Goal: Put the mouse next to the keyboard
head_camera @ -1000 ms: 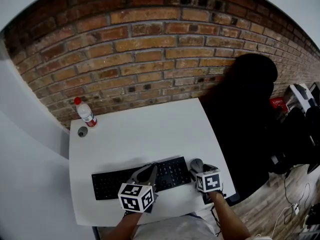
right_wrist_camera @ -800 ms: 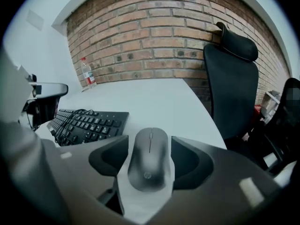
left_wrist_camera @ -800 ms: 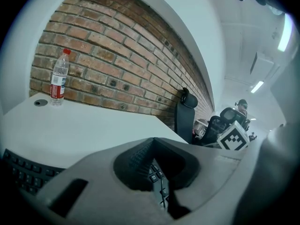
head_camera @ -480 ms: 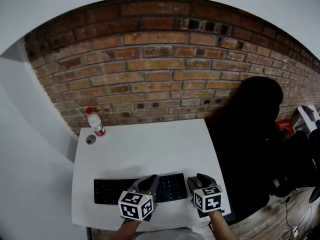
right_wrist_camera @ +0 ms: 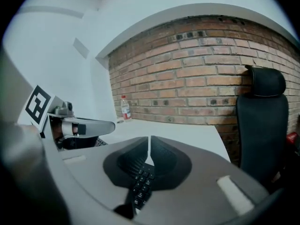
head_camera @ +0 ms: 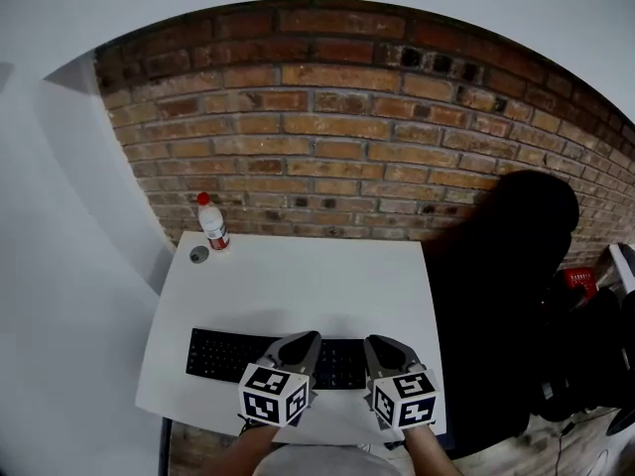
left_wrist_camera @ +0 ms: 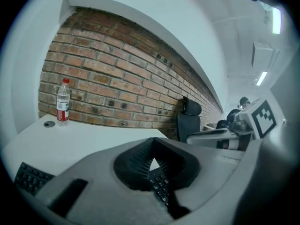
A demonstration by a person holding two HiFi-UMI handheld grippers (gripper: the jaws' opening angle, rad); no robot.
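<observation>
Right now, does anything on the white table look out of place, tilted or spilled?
Nothing stands out. The keyboard lies flat near the front edge of the table; the bottle stands upright and capped at the far left corner. No spill shows.

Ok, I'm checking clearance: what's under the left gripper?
The keyboard on the desk: keys show beneath the shut, empty jaws of the left gripper. Its marker cube hides some keyboard and desk below it.

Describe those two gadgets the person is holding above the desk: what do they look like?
They are a matching pair. The left gripper and the right gripper each have grey, curved tongs that taper to a point, lined inside with dark ribbed pads. Each carries a white cube printed with black square markers. No cables show.
</observation>
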